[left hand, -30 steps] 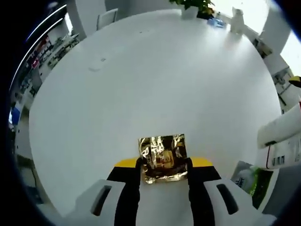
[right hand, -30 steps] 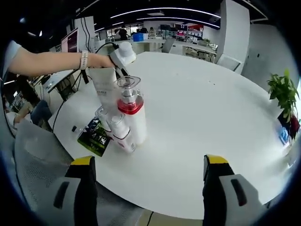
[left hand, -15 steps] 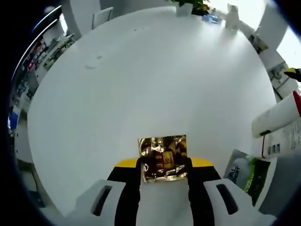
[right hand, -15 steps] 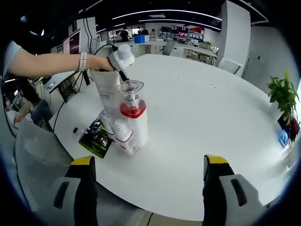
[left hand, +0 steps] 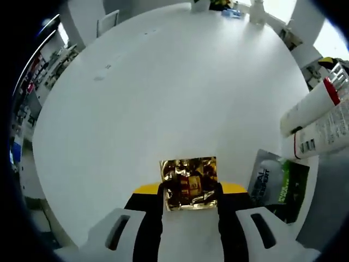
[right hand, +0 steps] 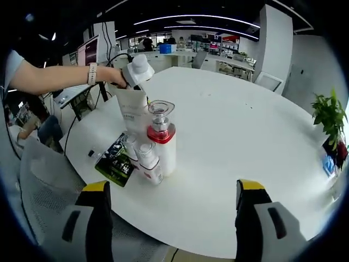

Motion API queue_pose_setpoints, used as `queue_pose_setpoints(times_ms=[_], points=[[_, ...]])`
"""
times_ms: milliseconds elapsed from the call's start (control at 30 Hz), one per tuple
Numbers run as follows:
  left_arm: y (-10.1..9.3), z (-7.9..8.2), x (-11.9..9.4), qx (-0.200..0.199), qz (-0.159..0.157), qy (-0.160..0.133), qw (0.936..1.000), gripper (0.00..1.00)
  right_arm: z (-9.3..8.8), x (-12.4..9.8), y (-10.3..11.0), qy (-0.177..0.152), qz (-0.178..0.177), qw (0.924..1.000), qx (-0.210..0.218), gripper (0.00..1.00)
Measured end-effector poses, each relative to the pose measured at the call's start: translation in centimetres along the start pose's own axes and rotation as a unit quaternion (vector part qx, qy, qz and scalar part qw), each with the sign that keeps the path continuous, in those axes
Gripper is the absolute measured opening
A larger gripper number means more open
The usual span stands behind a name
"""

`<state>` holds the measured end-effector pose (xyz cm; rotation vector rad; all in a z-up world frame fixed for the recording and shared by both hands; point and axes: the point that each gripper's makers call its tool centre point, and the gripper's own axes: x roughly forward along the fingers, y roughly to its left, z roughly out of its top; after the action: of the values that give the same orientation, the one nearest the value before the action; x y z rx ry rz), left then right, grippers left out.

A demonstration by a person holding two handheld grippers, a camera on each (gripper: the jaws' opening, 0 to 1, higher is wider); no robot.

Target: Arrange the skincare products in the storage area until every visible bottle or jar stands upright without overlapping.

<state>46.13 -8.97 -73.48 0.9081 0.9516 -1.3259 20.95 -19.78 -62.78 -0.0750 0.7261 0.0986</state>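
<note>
Gold sachet (left hand: 189, 183) stays clamped in our left gripper (left hand: 190, 197); green packet (left hand: 277, 185) now shows fuller at right. Our right gripper (right hand: 175, 218) hangs released.

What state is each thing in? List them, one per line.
left gripper: shut on gold foil packet
gold foil packet: held above the white table
right gripper: open, holding nothing
pump bottle: upright
two small bottles: upright, beside it
white tube: upright
green sachet: lying flat
</note>
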Motion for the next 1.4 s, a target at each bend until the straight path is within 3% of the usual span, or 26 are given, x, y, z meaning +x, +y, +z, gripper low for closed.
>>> queue_pose_setpoints(times_ms=[733,1400], points=[[-3.4,-5.5,-2.9,0.044,-0.01,0.027,0.9986,0.36,1.5,-0.5,1.3,-0.017,0.009,0.9995,-0.026,0.96],[-5.3,-10.0,-3.5,0.074,-0.012,0.066,0.995,0.36,2.0,-0.9,2.6,-0.028,0.015,0.9986,-0.043,0.96]])
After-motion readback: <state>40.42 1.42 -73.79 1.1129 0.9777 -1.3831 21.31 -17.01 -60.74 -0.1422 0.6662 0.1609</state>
